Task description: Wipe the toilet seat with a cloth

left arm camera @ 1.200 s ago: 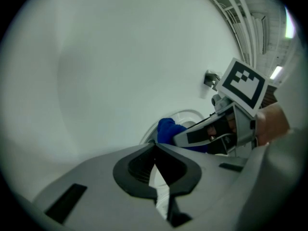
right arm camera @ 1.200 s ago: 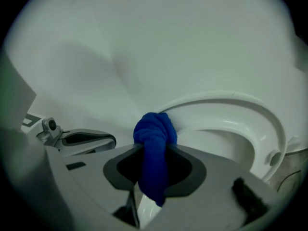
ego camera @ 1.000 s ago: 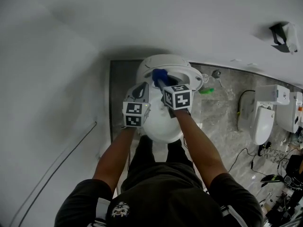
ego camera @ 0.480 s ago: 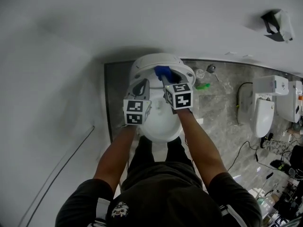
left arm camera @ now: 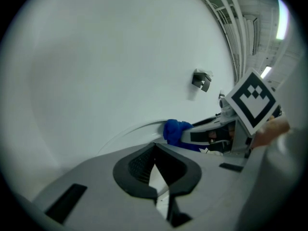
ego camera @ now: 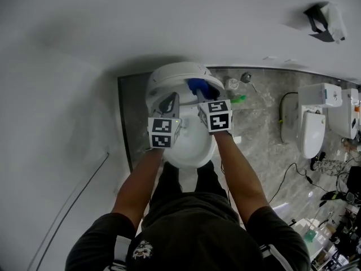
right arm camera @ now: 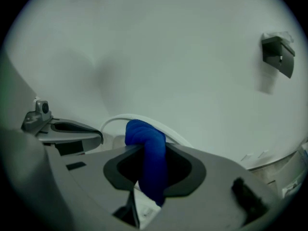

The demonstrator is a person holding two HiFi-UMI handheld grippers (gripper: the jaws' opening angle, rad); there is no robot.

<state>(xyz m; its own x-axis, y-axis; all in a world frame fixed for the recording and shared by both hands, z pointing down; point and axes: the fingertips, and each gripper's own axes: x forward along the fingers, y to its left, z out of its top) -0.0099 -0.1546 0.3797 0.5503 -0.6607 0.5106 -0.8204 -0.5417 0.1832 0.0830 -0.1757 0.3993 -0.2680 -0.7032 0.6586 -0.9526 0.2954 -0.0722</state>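
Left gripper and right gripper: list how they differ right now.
The right gripper is shut on the blue cloth; the left gripper has its fingers shut on nothing. In the head view the right gripper reaches farther toward the back rim of the toilet, while the left gripper sits further back, over its left side. Both carry a marker cube and hang over the toilet.

**One grip full, the other closed on nothing**

My left gripper [ego camera: 168, 102] has its jaws pressed together with nothing between them. Just to its right, my right gripper [ego camera: 197, 92] is clamped on a blue cloth [right arm camera: 151, 162] that bunches past the jaw tips. My left forearm [ego camera: 138, 182] and right forearm [ego camera: 240, 176] reach forward, bare, with the right gripper slightly ahead.
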